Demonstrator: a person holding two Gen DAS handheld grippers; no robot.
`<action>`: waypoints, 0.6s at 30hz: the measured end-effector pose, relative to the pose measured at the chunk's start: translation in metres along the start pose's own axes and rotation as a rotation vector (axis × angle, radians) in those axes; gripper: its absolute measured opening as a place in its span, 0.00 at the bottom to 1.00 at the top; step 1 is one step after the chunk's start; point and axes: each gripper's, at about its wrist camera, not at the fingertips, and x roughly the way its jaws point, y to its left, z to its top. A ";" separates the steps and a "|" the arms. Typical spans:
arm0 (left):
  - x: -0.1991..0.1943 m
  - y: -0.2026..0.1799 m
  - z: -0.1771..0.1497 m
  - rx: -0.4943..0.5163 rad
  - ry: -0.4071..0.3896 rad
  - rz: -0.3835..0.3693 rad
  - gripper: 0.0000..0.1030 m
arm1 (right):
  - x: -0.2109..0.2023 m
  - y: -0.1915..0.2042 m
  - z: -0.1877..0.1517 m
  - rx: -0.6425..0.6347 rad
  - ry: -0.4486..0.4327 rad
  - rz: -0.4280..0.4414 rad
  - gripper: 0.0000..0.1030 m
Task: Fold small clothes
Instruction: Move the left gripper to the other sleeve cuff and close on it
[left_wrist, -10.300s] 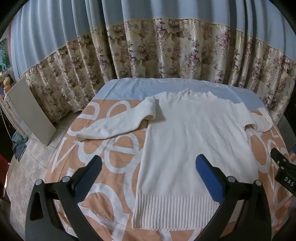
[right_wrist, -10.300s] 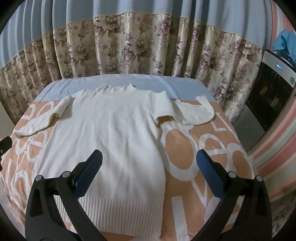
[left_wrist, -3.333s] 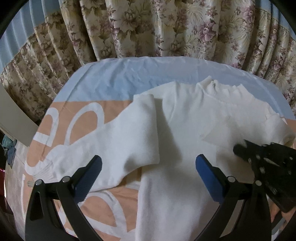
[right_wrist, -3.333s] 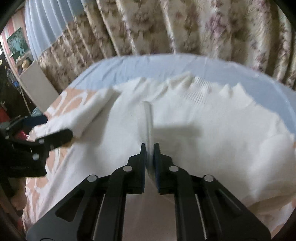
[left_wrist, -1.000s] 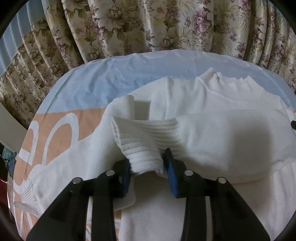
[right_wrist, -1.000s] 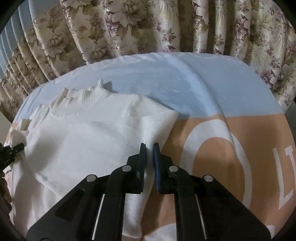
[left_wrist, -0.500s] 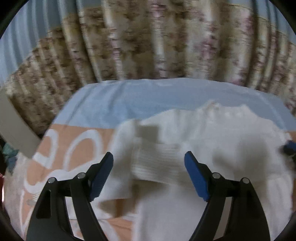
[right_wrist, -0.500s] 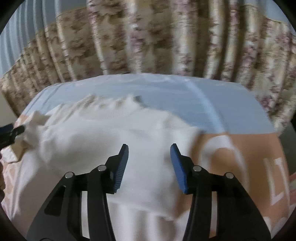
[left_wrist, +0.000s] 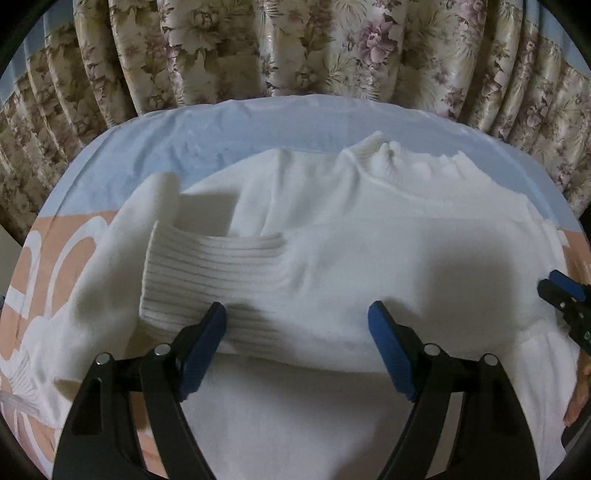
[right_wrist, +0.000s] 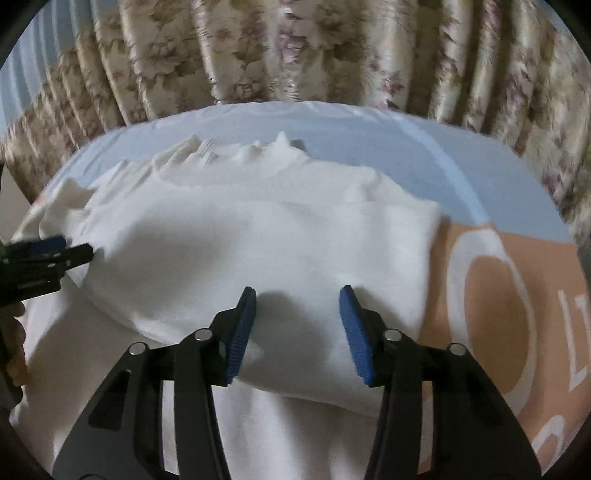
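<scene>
Both my grippers, left gripper (left_wrist: 297, 325) and right gripper (right_wrist: 297, 314), spring apart, dropping the sleeve (left_wrist: 332, 273) across the sweater (right_wrist: 258, 229); one sleeve folded.

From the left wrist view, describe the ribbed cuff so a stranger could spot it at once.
Start at the white sweater spread on the bed before the floral curtain. A sleeve lies folded across its chest; the ribbed cuff is that sleeve's left end, the only ridged patch among smooth knit.
</scene>
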 end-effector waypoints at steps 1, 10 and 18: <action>-0.004 -0.003 -0.001 0.009 0.000 0.012 0.77 | 0.000 -0.003 0.000 0.017 0.000 0.011 0.41; -0.066 0.012 -0.016 -0.035 -0.053 0.069 0.92 | -0.040 0.038 0.013 -0.043 -0.084 0.050 0.67; -0.113 0.054 -0.038 -0.079 -0.101 0.175 0.93 | -0.073 0.101 0.019 -0.061 -0.154 0.116 0.88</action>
